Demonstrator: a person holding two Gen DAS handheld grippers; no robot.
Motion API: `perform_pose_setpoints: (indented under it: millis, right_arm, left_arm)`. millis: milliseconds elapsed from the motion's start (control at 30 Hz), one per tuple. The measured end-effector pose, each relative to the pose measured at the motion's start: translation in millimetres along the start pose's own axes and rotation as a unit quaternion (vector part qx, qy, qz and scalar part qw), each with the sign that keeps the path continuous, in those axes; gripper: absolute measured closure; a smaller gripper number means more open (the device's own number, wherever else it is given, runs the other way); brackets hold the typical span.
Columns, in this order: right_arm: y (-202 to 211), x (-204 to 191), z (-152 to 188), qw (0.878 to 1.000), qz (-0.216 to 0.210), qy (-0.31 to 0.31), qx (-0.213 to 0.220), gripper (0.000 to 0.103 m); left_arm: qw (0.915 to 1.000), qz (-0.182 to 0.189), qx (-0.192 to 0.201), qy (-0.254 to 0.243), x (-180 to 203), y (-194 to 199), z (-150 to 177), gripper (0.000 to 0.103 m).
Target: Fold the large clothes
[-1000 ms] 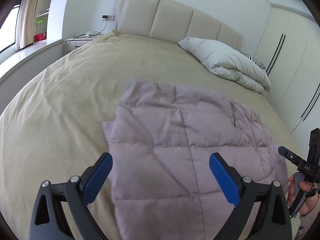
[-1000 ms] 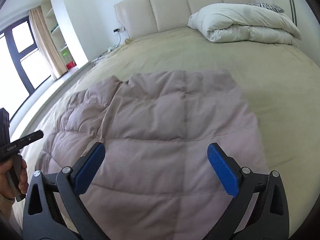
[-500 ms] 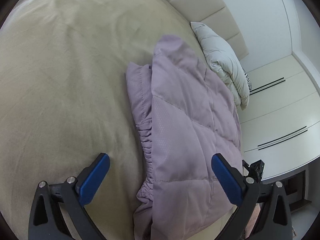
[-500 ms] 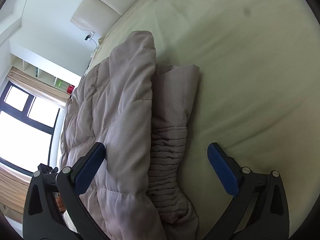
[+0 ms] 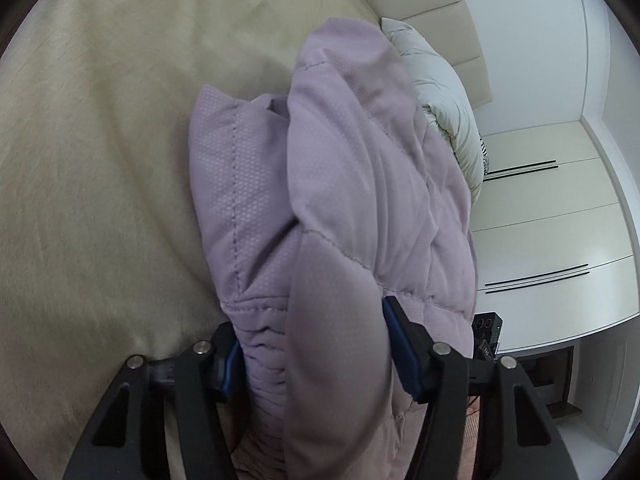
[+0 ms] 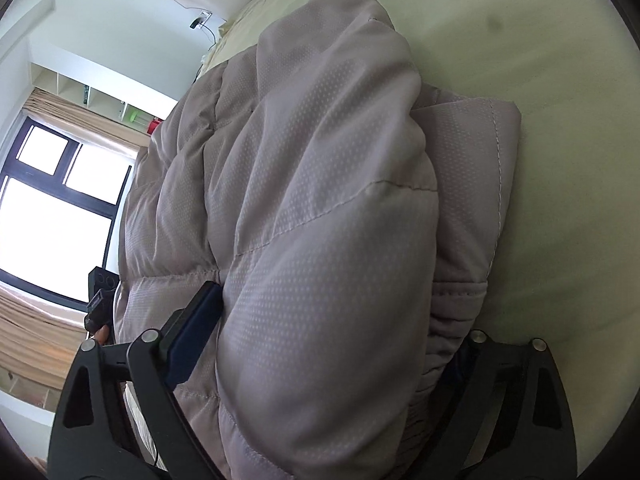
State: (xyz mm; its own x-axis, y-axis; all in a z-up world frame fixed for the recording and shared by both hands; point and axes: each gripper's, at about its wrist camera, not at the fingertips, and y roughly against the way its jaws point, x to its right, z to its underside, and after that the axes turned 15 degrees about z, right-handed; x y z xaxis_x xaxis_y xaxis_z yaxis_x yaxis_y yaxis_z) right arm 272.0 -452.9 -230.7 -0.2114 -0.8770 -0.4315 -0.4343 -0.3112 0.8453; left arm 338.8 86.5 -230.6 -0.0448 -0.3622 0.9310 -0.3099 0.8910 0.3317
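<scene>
One quilted lilac jacket | puffy, folded | elastic cuff bunched

A beige bed fills the room, with a padded cream headboard and a folded white duvet. White wardrobes on one side; a bright dark-framed window, tan curtains and wall shelves on the other

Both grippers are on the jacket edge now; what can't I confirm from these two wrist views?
- Right gripper: its right pad, buried behind the jacket cuff in the right wrist view.
- Left gripper: jaws just been closing on the jacket; grip depth hidden by bulging fabric.
- Jacket's near hem: cut off by both bottom edges.
- Far side fold on the bed: hidden behind the raised padding.
</scene>
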Motion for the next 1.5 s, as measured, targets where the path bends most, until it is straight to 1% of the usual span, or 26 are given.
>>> perform_pose_setpoints:
  millis: [33,67,100,133,200,300,367,467,567,667,733,767,833,900,933,1033,1100,1167,1200,1267,1300,1333,1367,1400,1433,1500]
  right_arm:
    - [1.8,-2.2,1.6,1.0,0.004,0.003,0.001,0.017]
    - [3.3,-4.8,3.3,1.0,0.006,0.007,0.002,0.023]
    - [5.8,-7.5,5.2,1.0,0.007,0.009,0.004,0.03]
    - [9.8,-11.2,7.8,1.0,0.011,0.012,0.01,0.034]
    - [21.7,-20.8,14.9,0.999,0.018,0.02,0.027,0.05]
    - [44.4,-35.8,28.9,0.998,0.029,0.036,0.045,0.058]
    - [63.7,-44.4,48.0,0.997,0.028,0.048,0.058,0.059]
    - [93.6,-51.9,87.1,0.996,0.009,0.06,0.067,0.06]
    - [119.1,-55.4,139.0,0.996,-0.016,0.057,0.064,0.06]
    - [134.9,-49.6,196.4,0.997,-0.035,0.04,0.048,0.06]
    - [135.8,-40.3,226.4,0.998,-0.042,0.033,0.041,0.06]
    - [133.3,-33.5,236.5,0.998,-0.048,0.025,0.037,0.06]
    - [120.6,-18.7,246.4,0.997,-0.069,0.007,0.027,0.054]
    - [110.9,-12.9,247.7,0.998,-0.064,0.001,0.03,0.042]
    - [109.2,-9.0,244.1,0.998,-0.057,-0.005,0.025,0.04]
    - [120.4,-23.2,244.7,0.999,-0.021,0.005,0.025,0.038]
    - [129.5,-34.5,248.2,1.0,0.001,0.004,0.026,0.037]
    - [137.9,-45.0,244.8,0.999,0.028,-0.006,0.035,0.037]
    - [147.0,-41.4,246.2,0.998,0.041,-0.012,0.042,0.037]
    - [169.3,-39.9,251.3,0.994,0.074,-0.017,0.073,0.037]
    - [181.4,-39.4,255.6,0.99,0.1,-0.017,0.095,0.037]
    - [192.9,-43.8,257.4,0.985,0.127,-0.016,0.116,0.037]
    - [203.2,-49.7,257.4,0.98,0.146,-0.013,0.136,0.037]
    - [212.3,-59.3,256.5,0.977,0.147,-0.008,0.153,0.037]
    - [219.3,-72.8,254.6,0.977,0.135,0.003,0.166,0.037]
    - [223.5,-106.4,254.2,0.976,0.111,0.044,0.181,0.037]
  left_arm:
    - [1.0,0.002,-0.002,-0.001,0.6,-0.5,1.2,0.047]
    - [1.0,0.003,-0.002,-0.004,0.7,0.2,3.1,0.052]
    - [1.0,0.005,-0.002,-0.006,1.9,1.4,5.2,0.055]
    - [1.0,0.007,0.0,-0.007,3.8,3.4,8.1,0.059]
    - [0.9999,0.007,0.004,-0.014,10.8,11.8,15.3,0.063]
    - [0.9996,0.012,0.003,-0.026,24.3,28.0,36.3,0.066]
    - [0.9992,0.026,0.002,-0.03,32.4,45.0,57.5,0.066]
    - [0.9986,0.038,-0.002,-0.035,37.6,77.6,92.8,0.067]
    - [0.9984,0.037,-0.005,-0.043,42.0,109.1,134.0,0.067]
    - [0.9981,0.037,-0.012,-0.049,39.0,134.0,175.8,0.066]
    - [0.9983,0.019,-0.024,-0.05,28.0,138.2,193.2,0.064]
    - [0.9989,0.019,-0.026,-0.034,15.5,139.0,198.8,0.062]
    - [0.9989,0.041,-0.019,-0.011,-8.1,136.8,200.3,0.057]
    - [0.9972,0.071,-0.004,0.021,-25.8,132.2,197.0,0.054]
    - [0.9973,0.07,0.002,0.023,-26.5,130.6,196.8,0.053]
    - [0.9992,0.036,0.011,0.01,-15.2,134.6,201.6,0.048]
    - [0.9996,0.015,0.022,0.006,-5.6,142.7,203.3,0.048]
    - [0.999,-0.007,0.044,-0.004,6.3,158.6,207.5,0.048]
    - [0.9979,-0.02,0.06,-0.014,13.1,169.2,210.5,0.047]
    - [0.9932,-0.059,0.09,-0.045,30.8,189.2,216.8,0.043]
    - [0.9885,-0.09,0.103,-0.065,41.5,197.1,220.5,0.043]
    - [0.9813,-0.126,0.113,-0.092,56.7,200.1,220.8,0.043]
    - [0.9738,-0.152,0.117,-0.122,71.5,200.4,222.7,0.043]
    - [0.9668,-0.172,0.116,-0.15,85.1,198.4,224.3,0.043]
    - [0.9594,-0.188,0.115,-0.176,101.3,191.9,225.9,0.043]
    - [0.9453,-0.199,0.106,-0.236,135.0,168.6,226.8,0.039]
